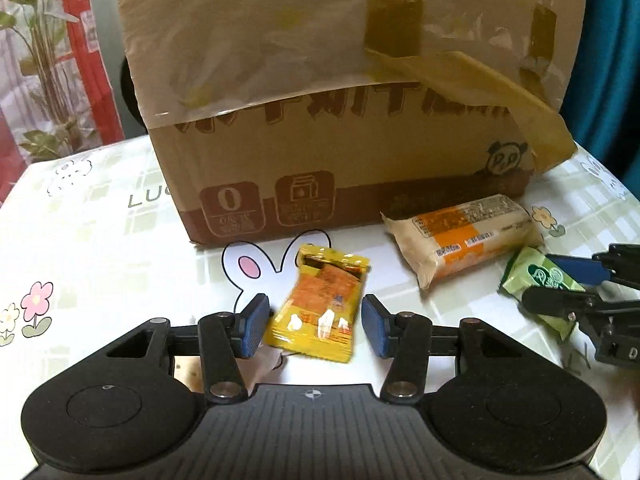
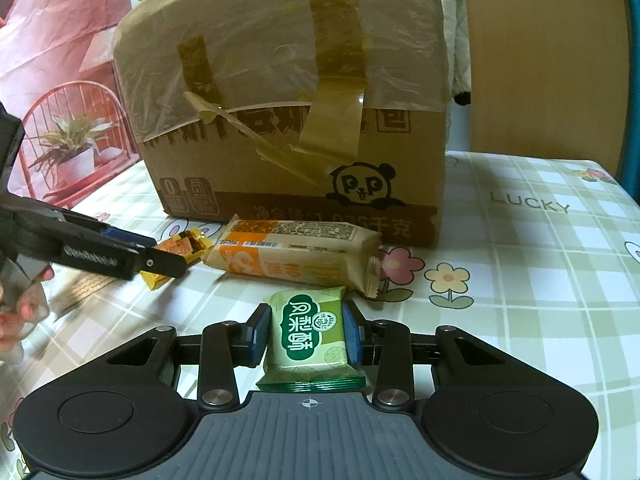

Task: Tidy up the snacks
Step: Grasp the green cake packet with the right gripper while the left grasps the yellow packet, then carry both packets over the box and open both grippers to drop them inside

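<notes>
A yellow snack packet [image 1: 320, 304] lies on the table between the pads of my left gripper [image 1: 314, 326], which is open with small gaps on both sides. My right gripper [image 2: 307, 338] is shut on a green snack packet [image 2: 310, 340]; that packet [image 1: 538, 284] and the right gripper [image 1: 576, 284] also show at the right in the left wrist view. A long orange and cream snack packet [image 1: 460, 236] lies in front of the cardboard box [image 1: 340, 120]; it also shows in the right wrist view [image 2: 296, 256], with the yellow packet [image 2: 184, 250] partly hidden behind my left gripper [image 2: 160, 258].
The taped cardboard box [image 2: 288, 100] stands at the back of a table with a checked flower-print cloth [image 2: 540, 260]. A wooden chair back [image 2: 544, 60] stands at the far right. A red rack with a potted plant [image 2: 72, 148] stands off the table's left edge.
</notes>
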Available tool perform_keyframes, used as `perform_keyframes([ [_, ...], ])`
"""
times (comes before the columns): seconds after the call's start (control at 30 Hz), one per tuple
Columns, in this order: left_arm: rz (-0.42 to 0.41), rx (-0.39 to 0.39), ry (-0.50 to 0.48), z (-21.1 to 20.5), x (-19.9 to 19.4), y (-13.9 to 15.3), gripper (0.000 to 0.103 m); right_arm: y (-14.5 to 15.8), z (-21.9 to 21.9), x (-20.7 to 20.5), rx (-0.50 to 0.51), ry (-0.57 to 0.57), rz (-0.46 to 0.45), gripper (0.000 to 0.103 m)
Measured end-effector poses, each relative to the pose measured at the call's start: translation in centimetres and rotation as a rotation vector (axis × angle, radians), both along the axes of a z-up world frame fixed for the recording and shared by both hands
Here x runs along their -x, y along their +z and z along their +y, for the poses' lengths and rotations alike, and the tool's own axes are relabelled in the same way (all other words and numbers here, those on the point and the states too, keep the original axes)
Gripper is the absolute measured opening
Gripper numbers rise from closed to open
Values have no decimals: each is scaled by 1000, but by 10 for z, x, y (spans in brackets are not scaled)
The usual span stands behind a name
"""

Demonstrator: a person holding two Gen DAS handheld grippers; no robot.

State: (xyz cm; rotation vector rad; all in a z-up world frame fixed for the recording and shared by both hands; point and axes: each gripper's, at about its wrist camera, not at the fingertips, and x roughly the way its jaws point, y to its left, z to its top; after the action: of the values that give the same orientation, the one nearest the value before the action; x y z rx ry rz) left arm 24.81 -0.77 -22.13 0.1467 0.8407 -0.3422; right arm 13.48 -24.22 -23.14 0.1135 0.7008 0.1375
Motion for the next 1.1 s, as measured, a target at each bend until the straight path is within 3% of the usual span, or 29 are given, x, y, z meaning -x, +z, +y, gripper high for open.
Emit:
perform_keyframes([
  [0.43, -25, 2, 113, -7, 18, 6, 42, 0, 1, 1, 5, -1, -4, 35],
  [0.7, -30, 72, 197, 9, 55, 16, 41, 0, 1, 2, 5, 1, -6, 35],
  [0.9, -96, 76, 198, 15, 76, 31, 41, 1, 1, 5, -10, 13, -25, 35],
  [1.1, -109, 90, 187, 13, 83, 37, 41, -1, 5, 1, 7, 32, 5, 37],
])
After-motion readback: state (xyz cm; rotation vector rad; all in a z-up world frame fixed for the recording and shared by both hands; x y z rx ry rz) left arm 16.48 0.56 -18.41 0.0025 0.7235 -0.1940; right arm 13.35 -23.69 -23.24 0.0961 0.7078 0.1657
